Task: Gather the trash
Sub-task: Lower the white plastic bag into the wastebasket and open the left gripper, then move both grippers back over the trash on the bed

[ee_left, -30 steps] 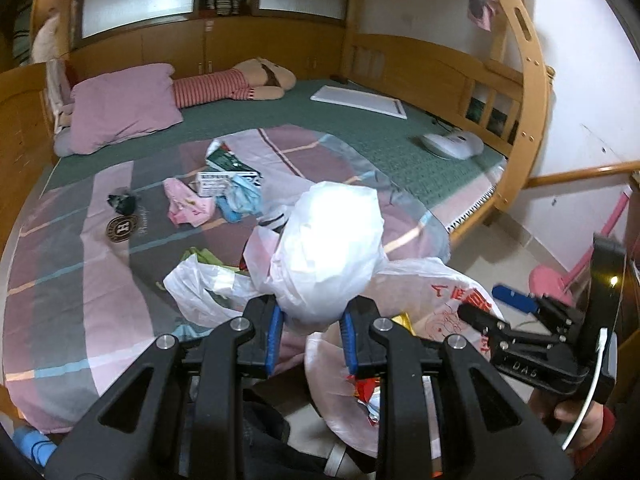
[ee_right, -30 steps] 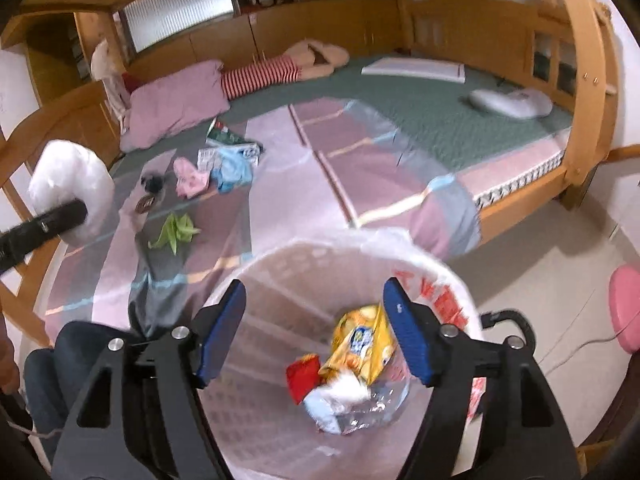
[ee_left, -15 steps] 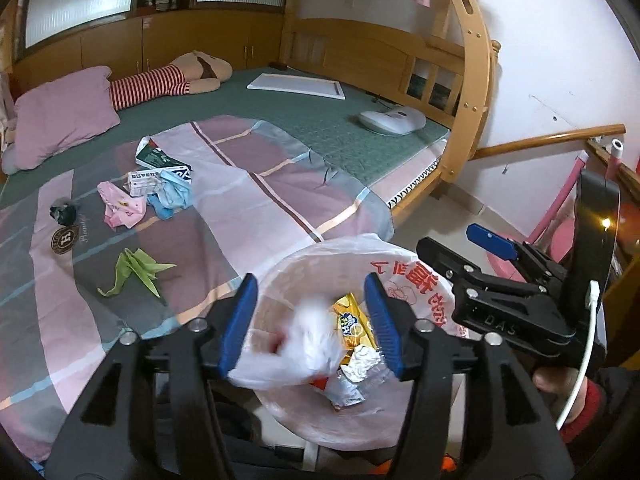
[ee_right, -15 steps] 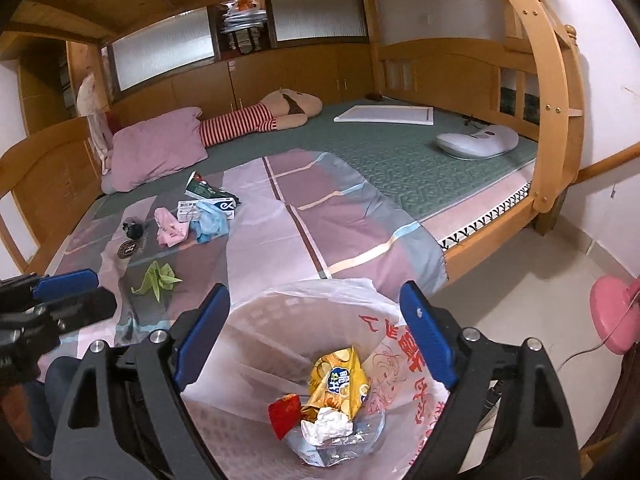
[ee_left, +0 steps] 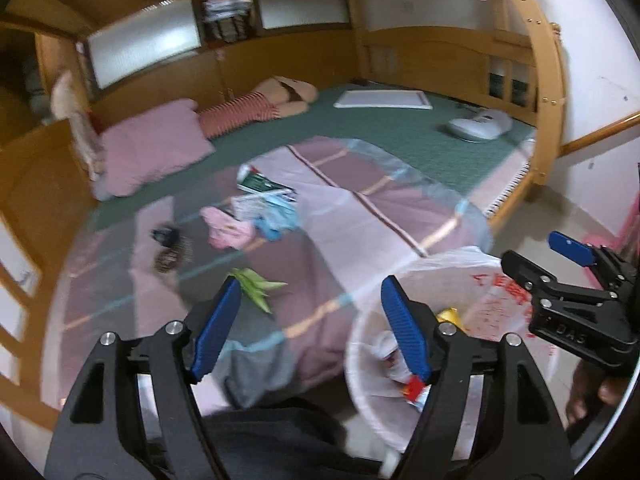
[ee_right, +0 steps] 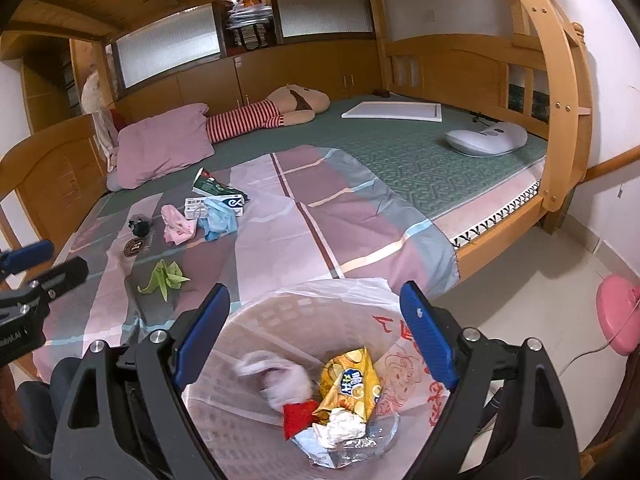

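A bin lined with a white bag stands by the bed and holds a yellow snack packet, a red wrapper, foil and a blurred white plastic bag. My right gripper is open and empty right above the bin. My left gripper is open and empty over the bed's edge, left of the bin. On the blanket lie green folded paper, pink paper, blue tissue, cartons, a round badge and a small black thing.
A pink pillow, a striped plush toy, a white board and a white device lie further back on the green mattress. A wooden bunk post stands at the right. A pink round thing sits on the floor.
My left gripper held the white plastic bag, opened over the bin and let it drop in, then swung left towards the bed. My right gripper stayed open above the bin.
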